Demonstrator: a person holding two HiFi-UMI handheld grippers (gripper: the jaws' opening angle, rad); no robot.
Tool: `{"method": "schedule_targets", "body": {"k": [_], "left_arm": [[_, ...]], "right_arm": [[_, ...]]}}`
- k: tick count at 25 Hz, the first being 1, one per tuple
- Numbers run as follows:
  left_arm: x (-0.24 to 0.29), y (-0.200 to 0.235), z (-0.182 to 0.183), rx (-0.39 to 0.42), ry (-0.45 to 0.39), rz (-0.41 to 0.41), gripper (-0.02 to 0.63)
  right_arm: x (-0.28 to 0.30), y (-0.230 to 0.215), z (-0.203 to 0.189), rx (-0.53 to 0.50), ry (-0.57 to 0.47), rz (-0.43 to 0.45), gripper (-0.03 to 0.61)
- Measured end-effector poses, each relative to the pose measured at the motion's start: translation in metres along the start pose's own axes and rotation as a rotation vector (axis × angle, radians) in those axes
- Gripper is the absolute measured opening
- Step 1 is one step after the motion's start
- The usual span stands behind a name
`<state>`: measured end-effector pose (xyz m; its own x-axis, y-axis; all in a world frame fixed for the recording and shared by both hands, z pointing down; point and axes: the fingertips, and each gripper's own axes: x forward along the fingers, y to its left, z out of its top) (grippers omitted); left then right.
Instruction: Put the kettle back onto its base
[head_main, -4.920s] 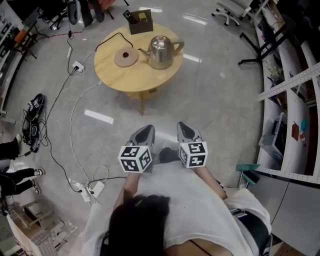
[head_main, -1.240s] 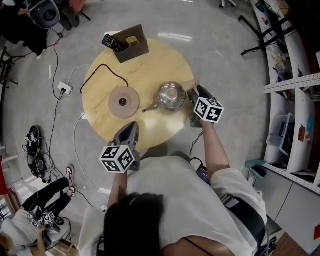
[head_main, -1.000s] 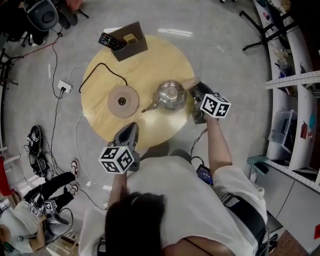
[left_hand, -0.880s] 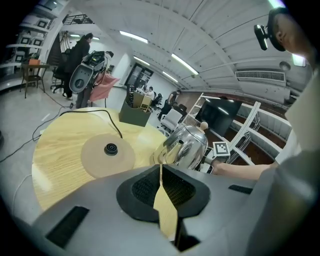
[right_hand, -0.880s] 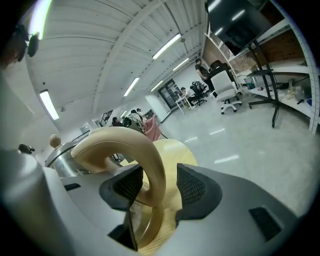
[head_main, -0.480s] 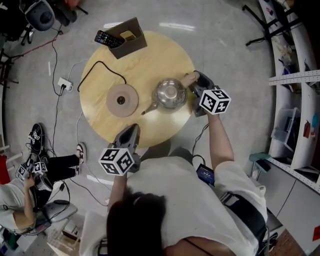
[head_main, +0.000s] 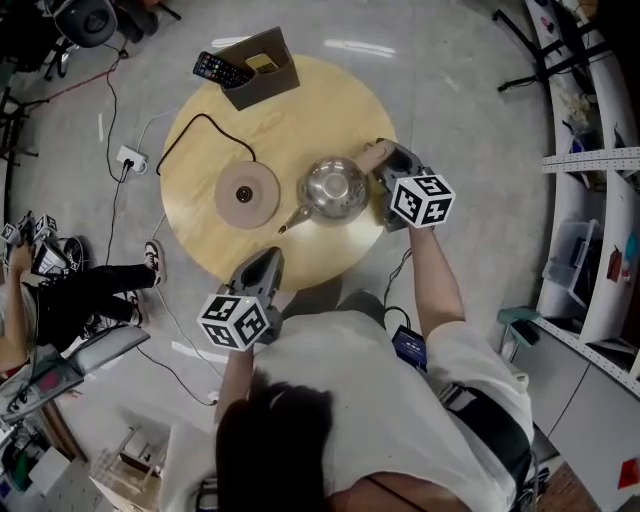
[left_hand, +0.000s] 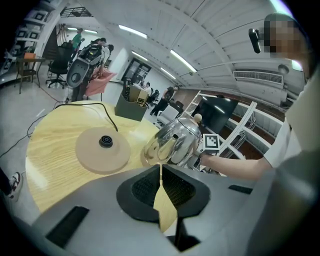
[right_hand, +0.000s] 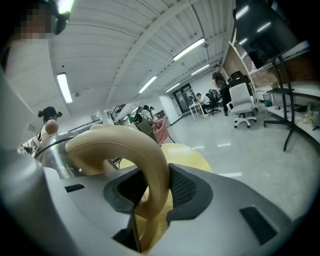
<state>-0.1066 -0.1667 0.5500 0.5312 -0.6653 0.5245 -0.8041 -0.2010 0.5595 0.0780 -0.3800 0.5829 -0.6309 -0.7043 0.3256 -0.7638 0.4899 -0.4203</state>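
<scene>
A shiny steel kettle (head_main: 335, 187) stands on the round wooden table (head_main: 300, 110), its spout toward the round tan base (head_main: 246, 195) a short way to its left. The kettle (left_hand: 175, 142) and the base (left_hand: 102, 149) also show in the left gripper view. My right gripper (head_main: 385, 165) is at the kettle's right side, its jaws closing on the curved tan handle (right_hand: 135, 150), which lies between the pads. The left gripper (head_main: 262, 262) hovers shut over the table's near edge, holding nothing.
A brown box (head_main: 255, 68) holding a remote control sits at the table's far edge. The base's black cable (head_main: 200, 130) runs off the table to a power strip (head_main: 130, 157) on the floor. A seated person (head_main: 60, 290) is at left, and shelving (head_main: 590, 200) at right.
My right gripper has slid in at the kettle's handle and its jaws have closed around it. The left gripper and the kettle have stayed where they were.
</scene>
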Motion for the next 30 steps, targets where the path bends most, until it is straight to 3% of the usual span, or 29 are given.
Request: {"method": "schedule_targets", "body": {"k": [9, 16, 30], "left_arm": [[-0.006, 0.002, 0.003, -0.01, -0.026, 0.016, 0.037], [-0.015, 0.007, 0.002, -0.056, -0.071, 0.038, 0.037], [-0.049, 0.026, 0.019, -0.128, -0.23, 0.098, 0.037]], "right_arm": [[-0.013, 0.0, 0.0, 0.121, -0.06, -0.125, 0.143], [-0.022, 0.01, 0.017, 0.205, -0.121, -0.131, 0.144], [0.006, 0.075, 0.062, 0.15, -0.096, -0.143, 0.147]]}}
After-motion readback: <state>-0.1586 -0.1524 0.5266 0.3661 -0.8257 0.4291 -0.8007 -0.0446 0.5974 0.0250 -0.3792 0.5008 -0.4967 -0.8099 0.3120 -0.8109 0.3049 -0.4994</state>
